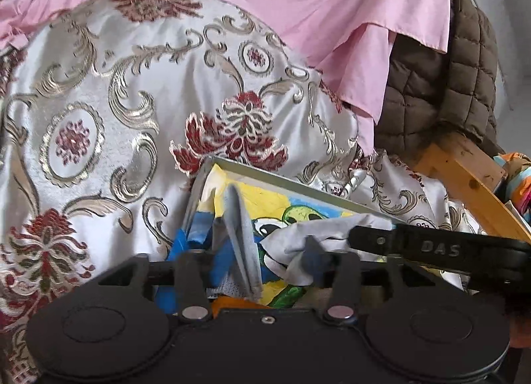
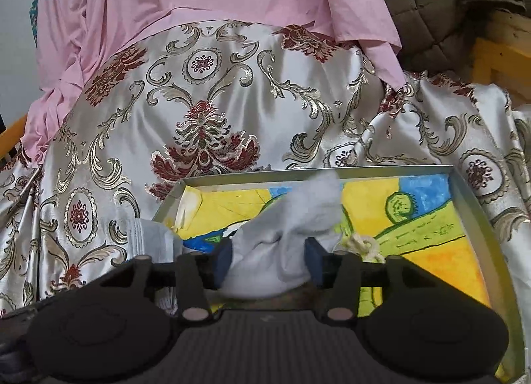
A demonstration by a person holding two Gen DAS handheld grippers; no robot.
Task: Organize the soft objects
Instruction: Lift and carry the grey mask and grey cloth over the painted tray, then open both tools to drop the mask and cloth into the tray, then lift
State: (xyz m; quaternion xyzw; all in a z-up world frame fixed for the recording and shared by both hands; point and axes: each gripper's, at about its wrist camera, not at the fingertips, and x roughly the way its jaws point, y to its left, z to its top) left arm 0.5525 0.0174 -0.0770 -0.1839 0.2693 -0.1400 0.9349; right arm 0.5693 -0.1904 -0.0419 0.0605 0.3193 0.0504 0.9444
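Right gripper (image 2: 268, 259) of mine pinches a white sock (image 2: 285, 234) above the painted tray (image 2: 471, 205); my left gripper (image 1: 252, 258) stands open around a grey sock (image 1: 242, 238)

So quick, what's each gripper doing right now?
Left gripper: open around a grey sock, not clamped.
Right gripper: closed on a pale sock.
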